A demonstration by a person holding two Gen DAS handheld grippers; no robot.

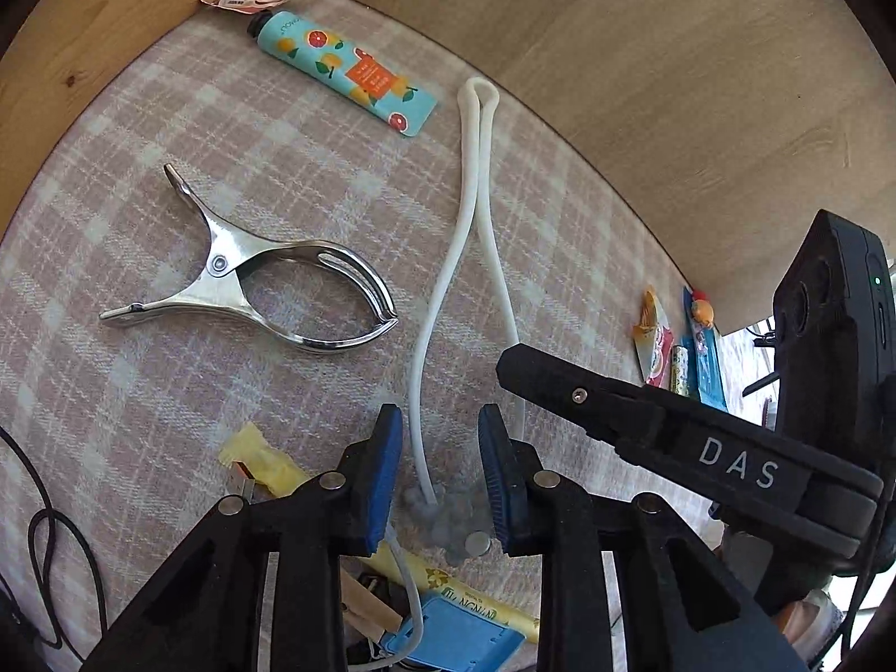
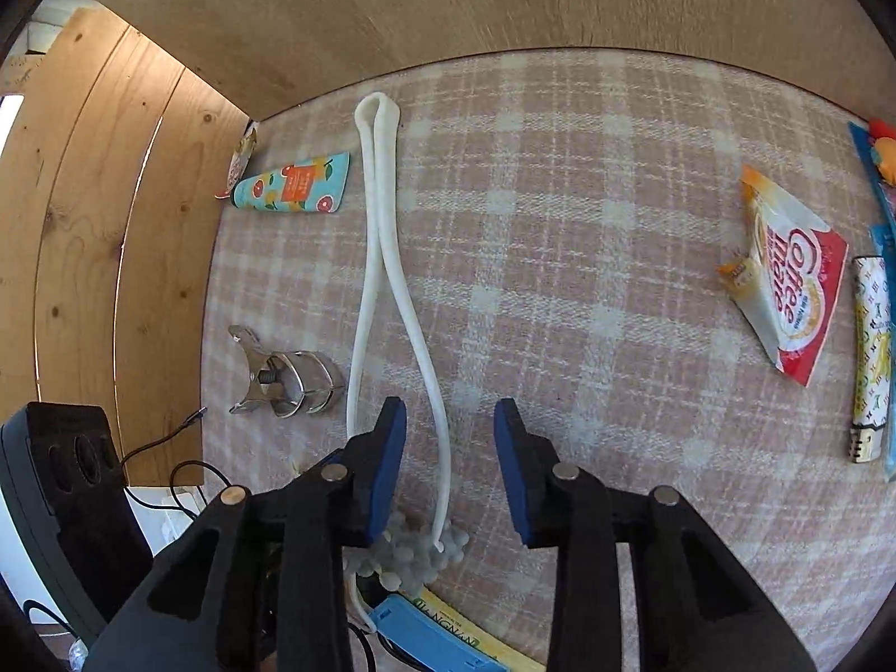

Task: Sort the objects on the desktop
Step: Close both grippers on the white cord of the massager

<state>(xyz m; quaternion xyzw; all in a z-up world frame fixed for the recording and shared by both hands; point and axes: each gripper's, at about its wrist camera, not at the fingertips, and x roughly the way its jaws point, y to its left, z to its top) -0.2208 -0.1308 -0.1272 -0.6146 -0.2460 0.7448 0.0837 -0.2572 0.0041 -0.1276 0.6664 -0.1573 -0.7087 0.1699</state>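
Both grippers hang released over the plaid surface (image 2: 560, 224), nothing held: left gripper (image 1: 439, 470) straddles one strand of the white looped cord (image 1: 476, 213), right gripper (image 2: 451, 465) has the other strand just inside its left pad. The cord runs from its fold at the far edge back to a knobbly translucent clump (image 2: 417, 554) at the near edge. My guess is the cord is the item in hand. I'd go low at the clump end, close on both strands together so it doesn't splay, then lift straight. Watch the metal clamp (image 1: 252, 285) to the left, the hand cream tube (image 1: 341, 73) far left and the creamer sachet (image 2: 784, 297) on the right; all lie apart from the cord.
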